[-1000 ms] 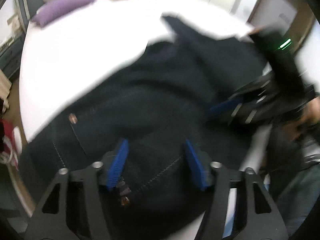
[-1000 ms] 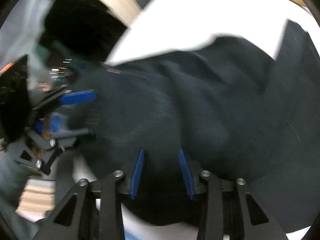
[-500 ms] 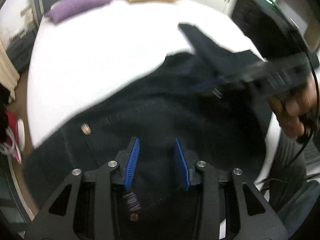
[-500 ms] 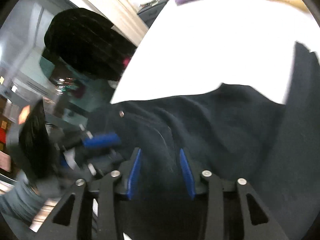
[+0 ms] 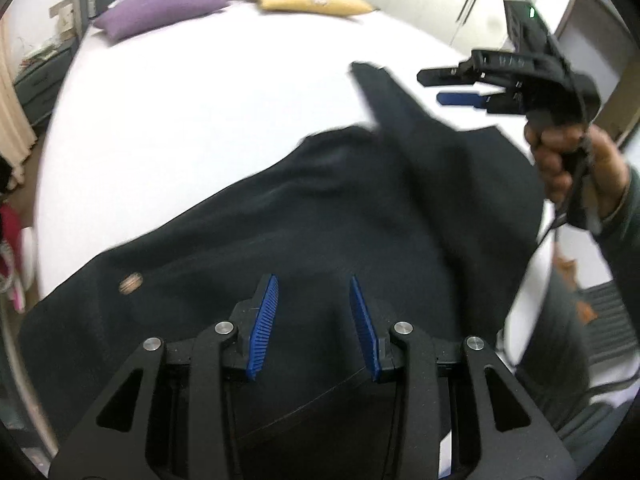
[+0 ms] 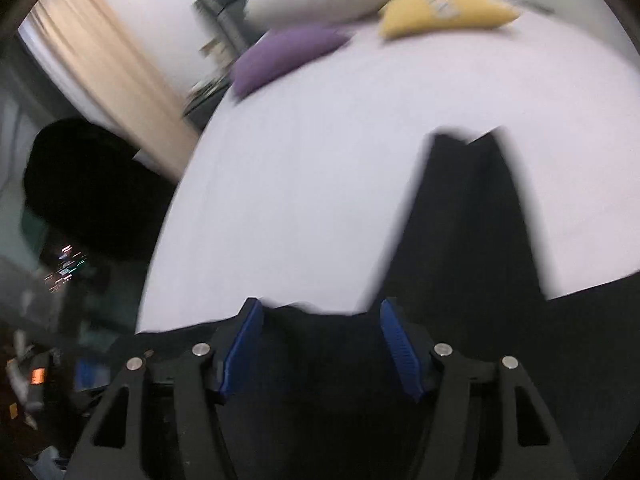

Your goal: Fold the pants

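bare white bed (image 5: pixel 208 112) beyond dark pants (image 5: pixel 320 216), pillows (image 6: pixel 288 56) along far edge

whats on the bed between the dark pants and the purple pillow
Nothing: only bare white sheet lies between the dark pants and the purple pillow. Both wrist views show it, the left one most sharply.

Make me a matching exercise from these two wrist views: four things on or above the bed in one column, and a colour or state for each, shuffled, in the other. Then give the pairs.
Things:
1. pants
2. right gripper
3. left gripper
4. pillow by the bed's left edge

States:
A. purple
B. dark, spread over the white bed
C. raised in the air, jaws apart, nothing between them
D. low over the pants near the waistband, blue pads not pressing cloth

Pairs: 1-B, 2-C, 3-D, 4-A
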`<state>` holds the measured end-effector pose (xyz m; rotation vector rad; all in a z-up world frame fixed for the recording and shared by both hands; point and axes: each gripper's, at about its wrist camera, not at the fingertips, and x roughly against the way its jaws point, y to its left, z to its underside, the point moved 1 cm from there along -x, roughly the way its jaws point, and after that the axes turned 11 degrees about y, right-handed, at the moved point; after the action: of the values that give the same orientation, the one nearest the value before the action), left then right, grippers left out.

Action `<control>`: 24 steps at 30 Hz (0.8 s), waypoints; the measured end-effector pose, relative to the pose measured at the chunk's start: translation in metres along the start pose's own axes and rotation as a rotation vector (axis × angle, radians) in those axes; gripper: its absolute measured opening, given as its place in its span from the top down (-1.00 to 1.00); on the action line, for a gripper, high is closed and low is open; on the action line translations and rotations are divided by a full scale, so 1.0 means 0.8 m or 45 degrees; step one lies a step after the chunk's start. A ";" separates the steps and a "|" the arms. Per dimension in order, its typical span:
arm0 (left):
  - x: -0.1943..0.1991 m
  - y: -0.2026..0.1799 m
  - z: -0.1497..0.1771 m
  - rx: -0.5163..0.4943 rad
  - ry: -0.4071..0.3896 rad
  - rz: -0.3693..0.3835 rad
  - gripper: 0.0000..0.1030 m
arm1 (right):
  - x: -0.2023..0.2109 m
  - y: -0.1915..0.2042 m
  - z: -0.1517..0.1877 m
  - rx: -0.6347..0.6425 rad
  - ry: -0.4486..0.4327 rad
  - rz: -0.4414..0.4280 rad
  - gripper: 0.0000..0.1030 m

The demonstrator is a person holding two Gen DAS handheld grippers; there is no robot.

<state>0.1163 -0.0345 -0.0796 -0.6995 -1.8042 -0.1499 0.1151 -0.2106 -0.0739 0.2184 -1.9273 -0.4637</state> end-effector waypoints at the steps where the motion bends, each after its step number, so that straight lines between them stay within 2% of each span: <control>1: -0.005 -0.007 -0.010 0.006 -0.008 0.046 0.30 | 0.005 -0.021 0.002 -0.057 0.018 -0.061 -0.26; 3: -0.019 -0.012 -0.020 0.022 0.001 0.071 0.30 | 0.006 -0.056 0.000 -0.164 0.030 -0.165 -0.26; 6: -0.056 -0.002 -0.026 0.103 0.078 0.094 0.30 | -0.003 -0.107 0.009 -0.323 0.003 -0.329 -0.26; 9: -0.077 0.006 -0.028 0.117 0.097 0.119 0.30 | -0.004 -0.156 0.012 -0.415 0.021 -0.387 -0.25; 14: -0.093 0.014 -0.037 0.130 0.101 0.160 0.30 | -0.039 -0.181 0.002 -0.515 0.070 -0.415 -0.25; 16: -0.098 0.016 -0.038 0.132 0.096 0.169 0.31 | -0.049 -0.194 0.006 -0.558 0.063 -0.457 -0.25; 20: -0.102 0.018 -0.033 0.116 0.084 0.158 0.31 | -0.052 -0.207 -0.017 -0.581 0.041 -0.506 -0.25; 23: -0.106 0.014 -0.032 0.105 0.082 0.143 0.31 | -0.050 -0.209 -0.024 -0.580 0.037 -0.530 -0.03; 24: -0.107 0.014 -0.033 0.104 0.081 0.143 0.31 | -0.051 -0.212 -0.024 -0.585 0.037 -0.544 0.16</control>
<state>0.1597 -0.0700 -0.1502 -0.7280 -1.6963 -0.0229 0.1382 -0.3539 -0.1730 0.3332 -1.6895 -1.1612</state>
